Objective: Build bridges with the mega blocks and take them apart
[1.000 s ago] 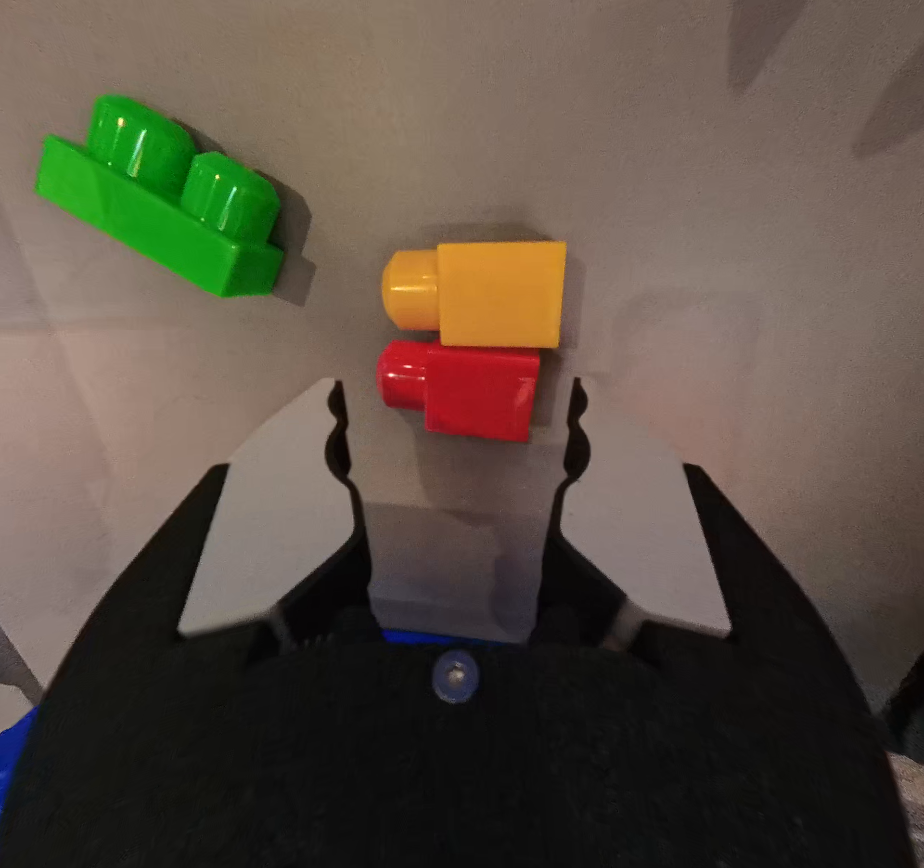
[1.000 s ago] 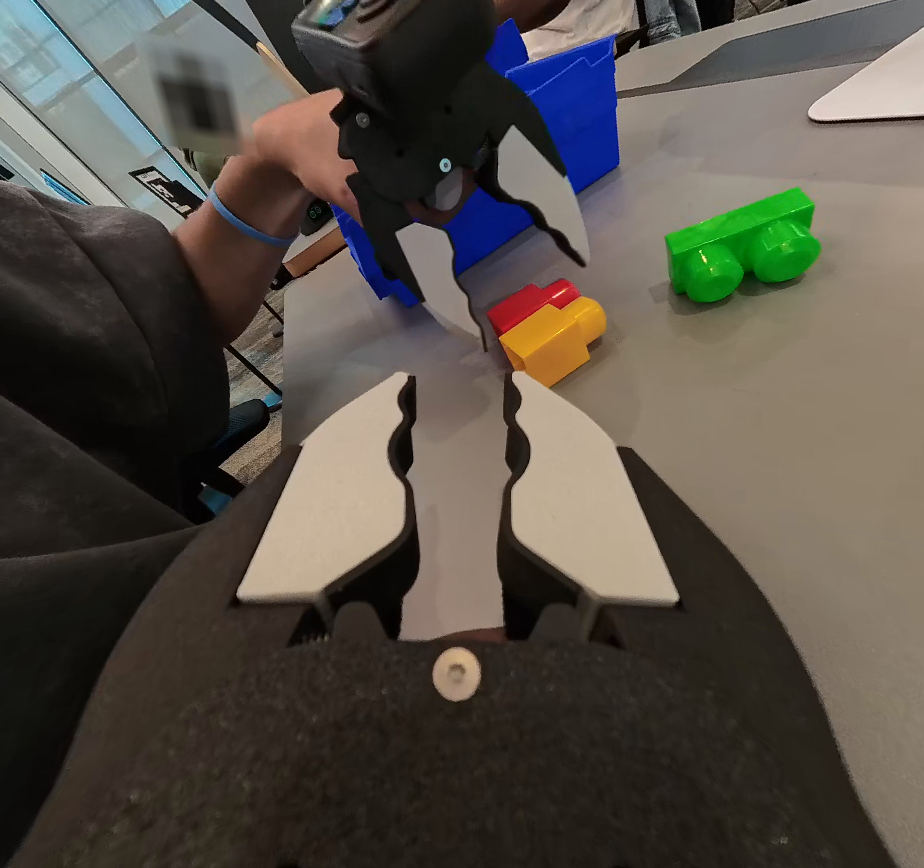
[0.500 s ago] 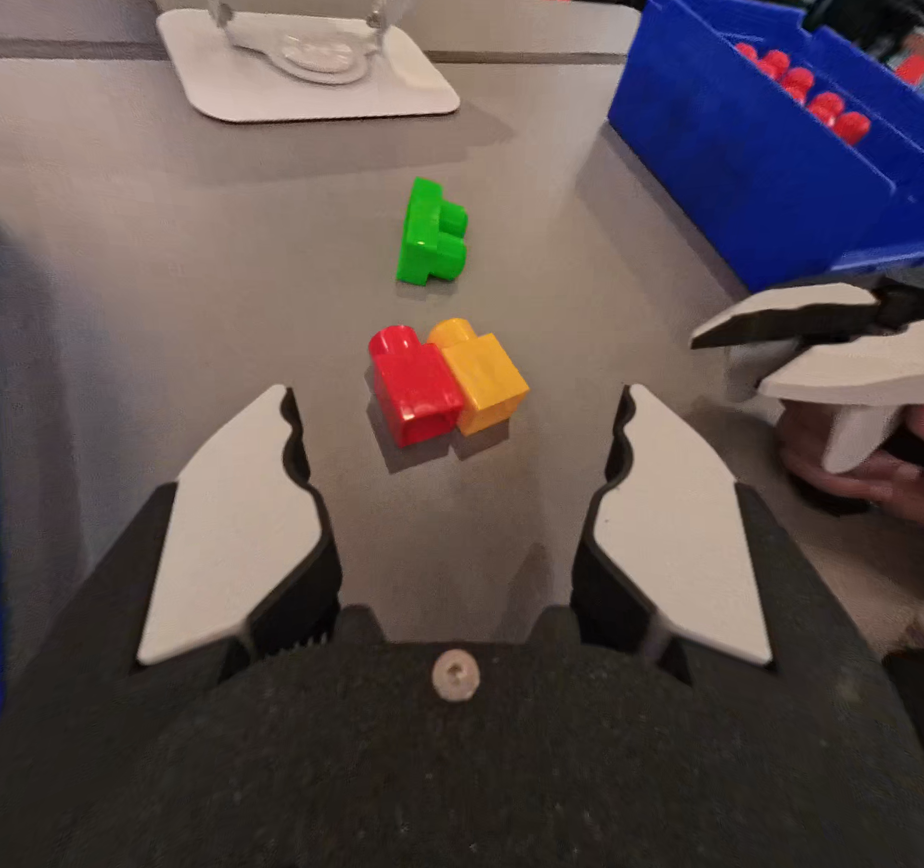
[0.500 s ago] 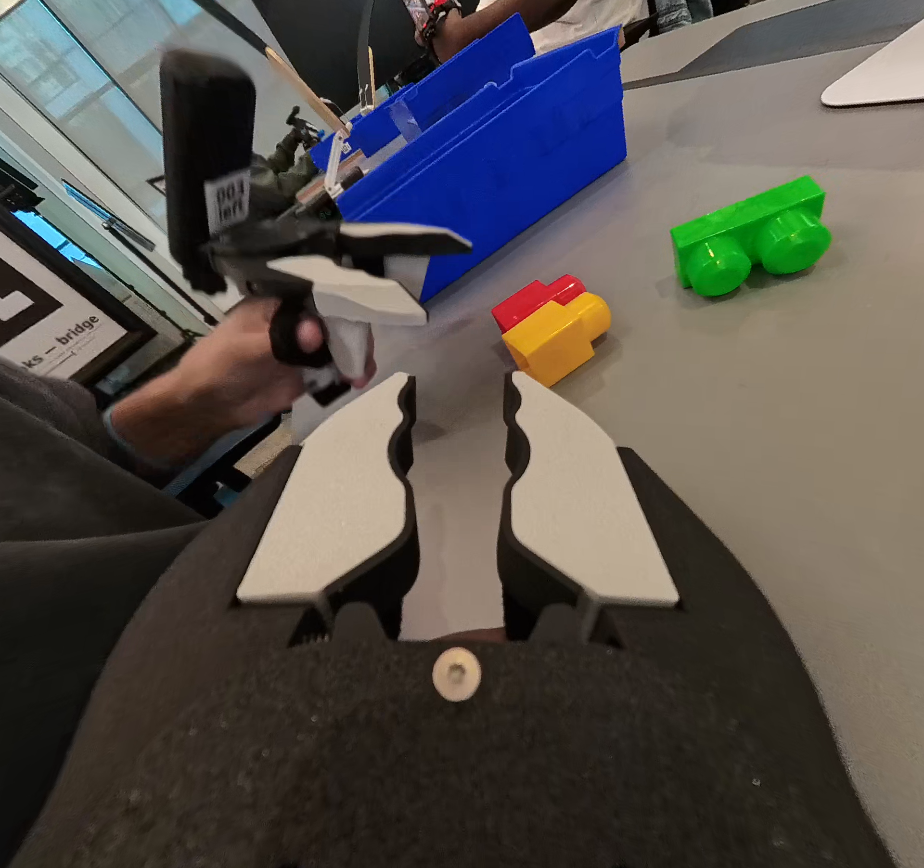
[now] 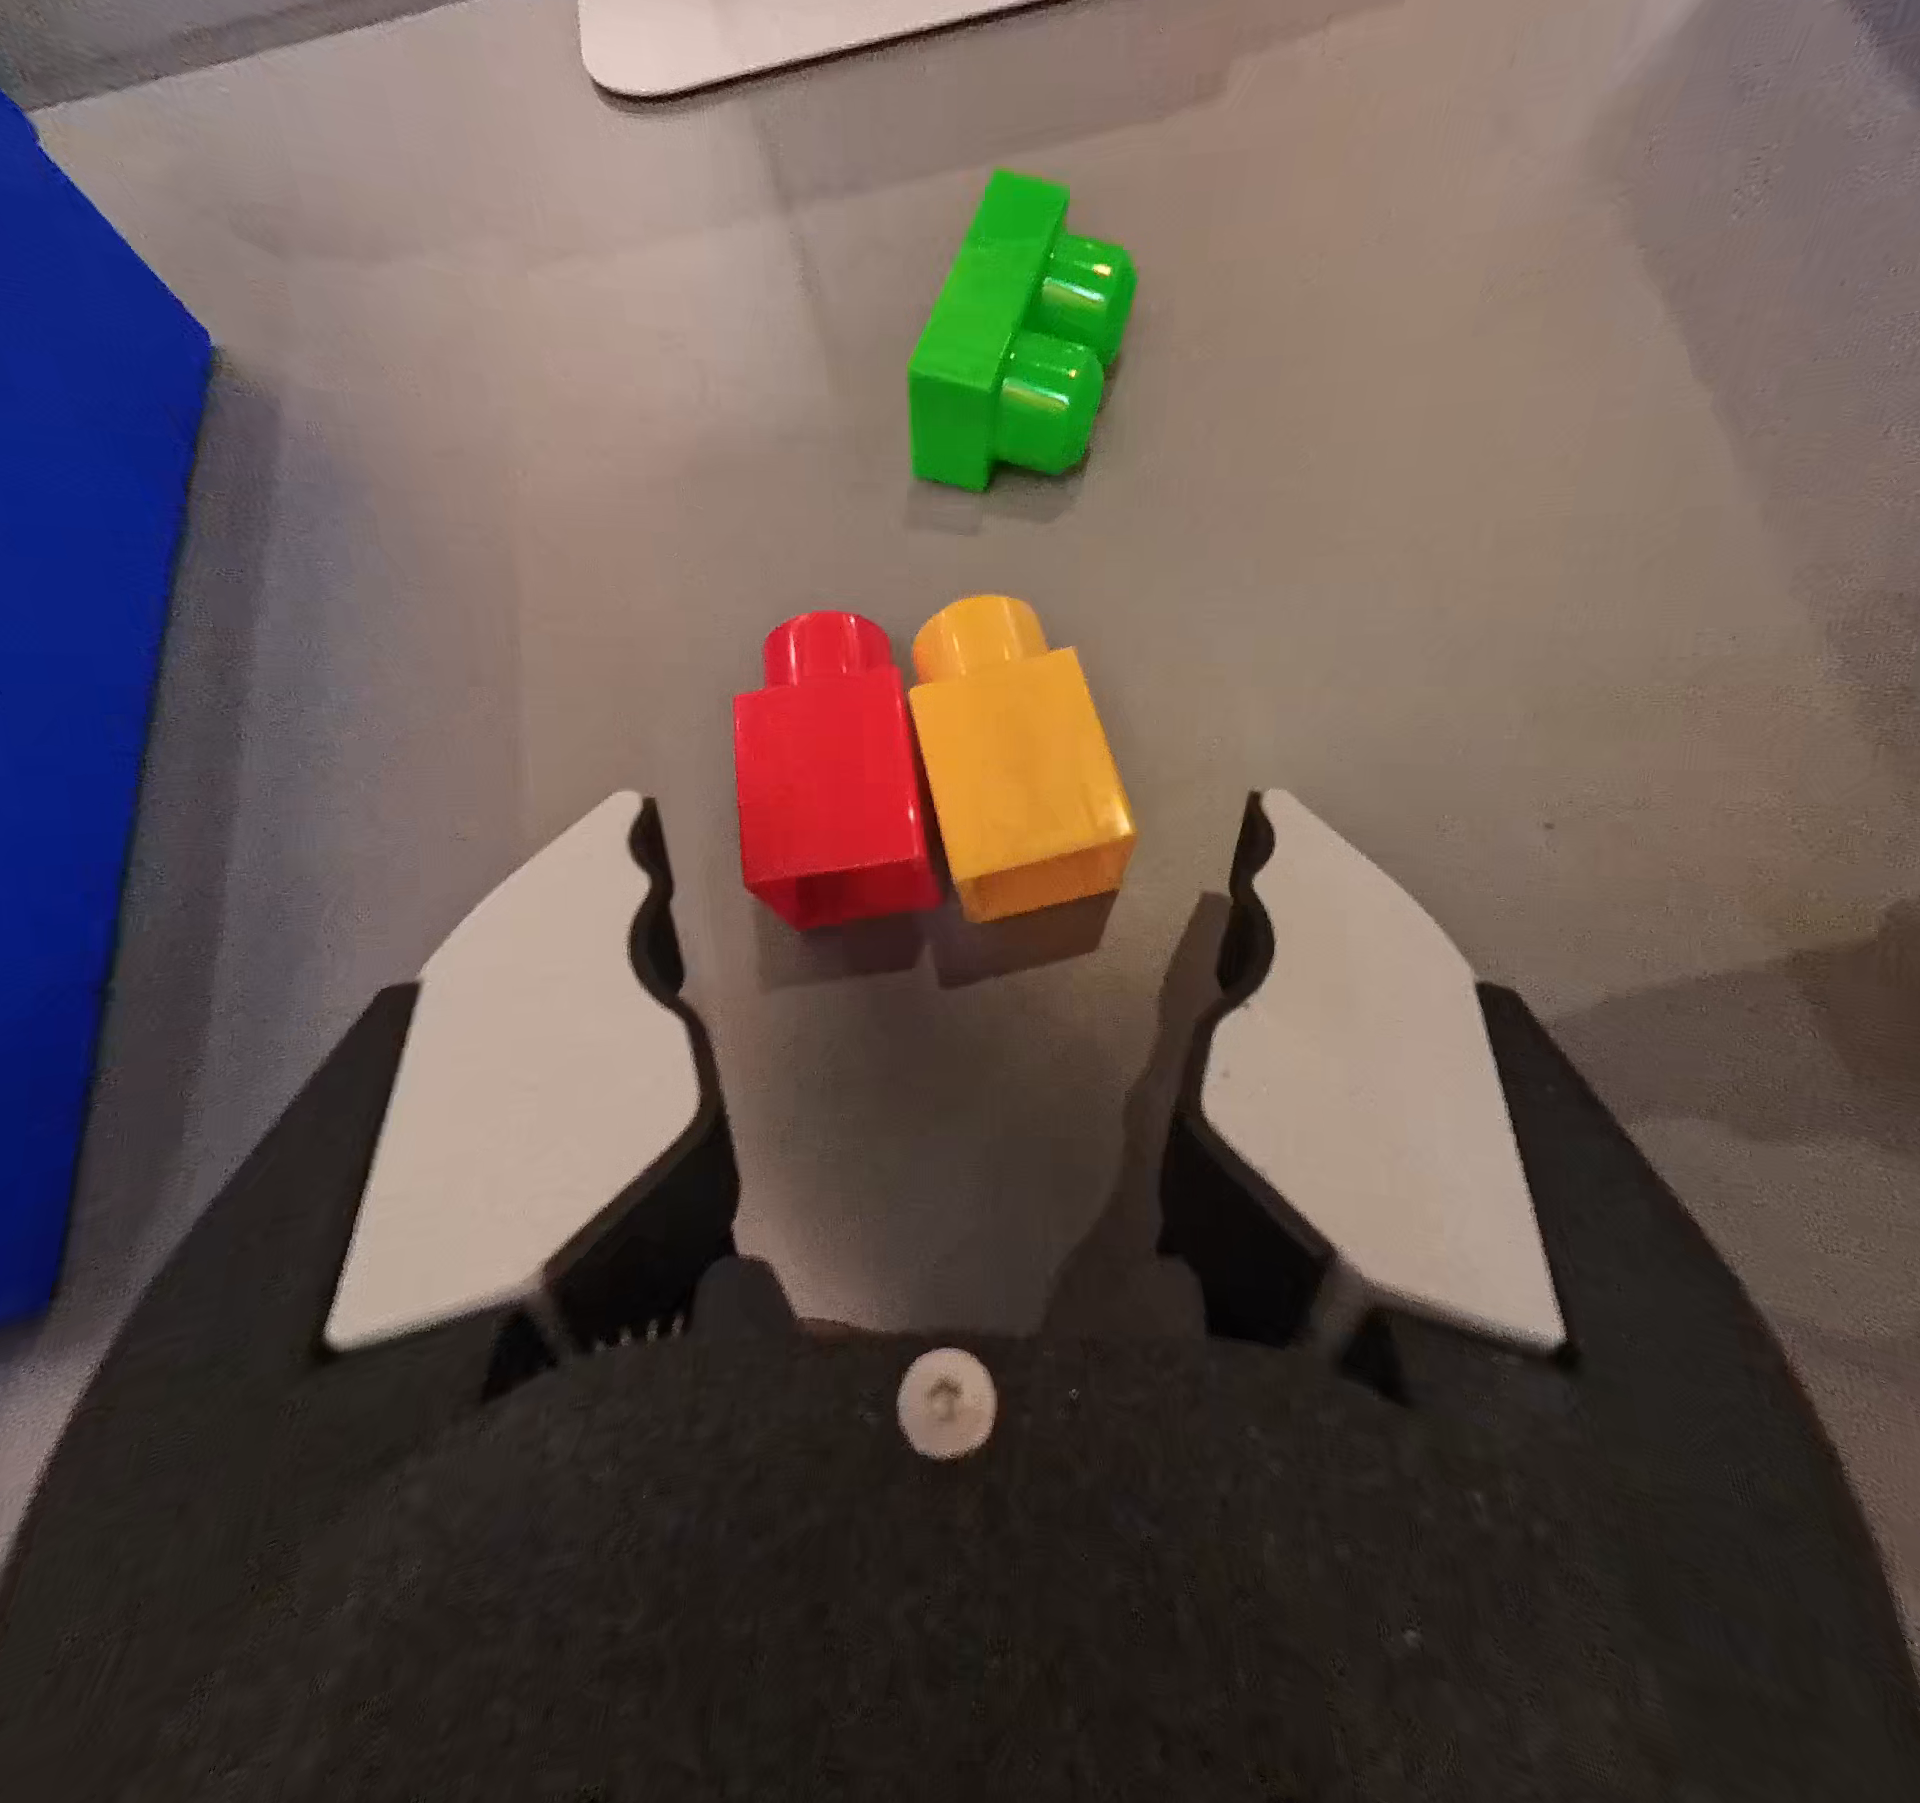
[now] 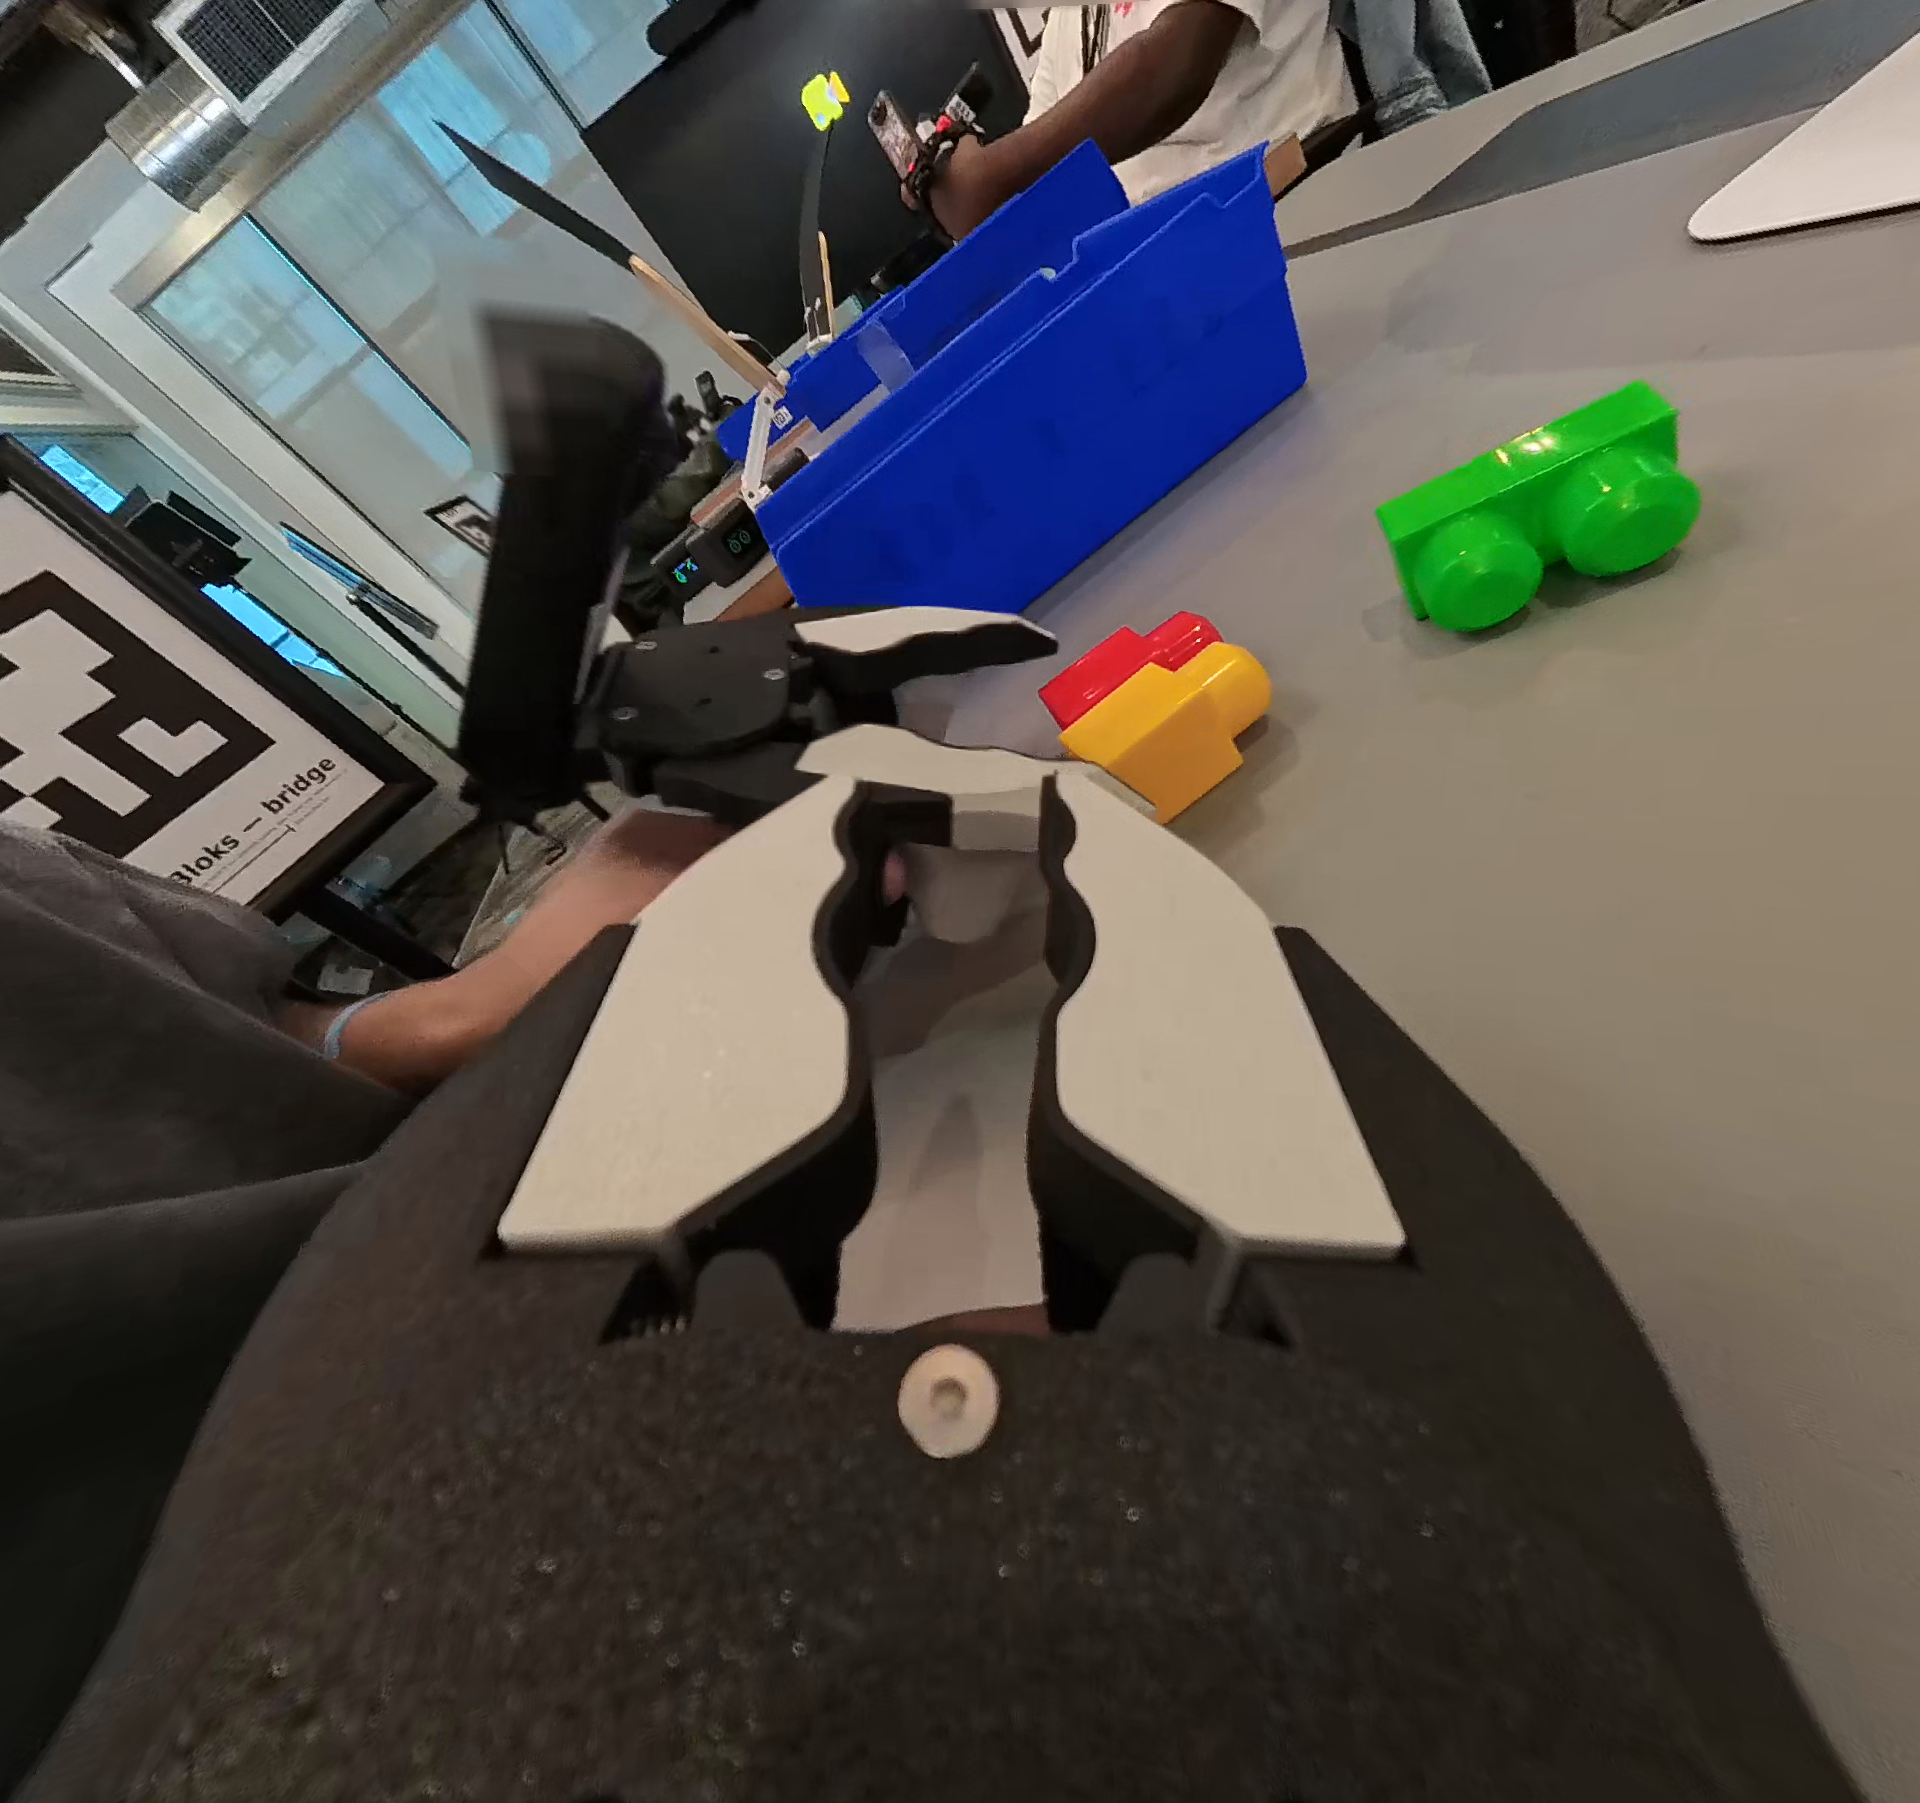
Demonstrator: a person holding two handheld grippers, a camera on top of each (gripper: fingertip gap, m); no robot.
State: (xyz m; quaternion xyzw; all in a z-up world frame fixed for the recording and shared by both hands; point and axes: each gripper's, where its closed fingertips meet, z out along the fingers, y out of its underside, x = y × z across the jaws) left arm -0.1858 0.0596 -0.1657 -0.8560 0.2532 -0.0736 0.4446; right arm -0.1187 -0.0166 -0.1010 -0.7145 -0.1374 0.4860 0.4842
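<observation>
Left gripper [image 5: 940,854] — lowered and swung level in the last second, jaws spread and empty — now faces the touching red block [image 5: 826,797] and yellow block [image 5: 1018,777] lying on the desk [image 5: 1455,610]; no bridge begun. Right gripper [image 6: 951,823] waits, narrowly parted.

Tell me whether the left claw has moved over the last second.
Yes. In the right wrist view the left claw has dropped from above the red block to table level beside it.

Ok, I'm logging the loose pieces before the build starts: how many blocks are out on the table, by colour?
red block: 1
yellow block: 1
green block: 1
Total: 3, all lying on their sides on the table.
</observation>
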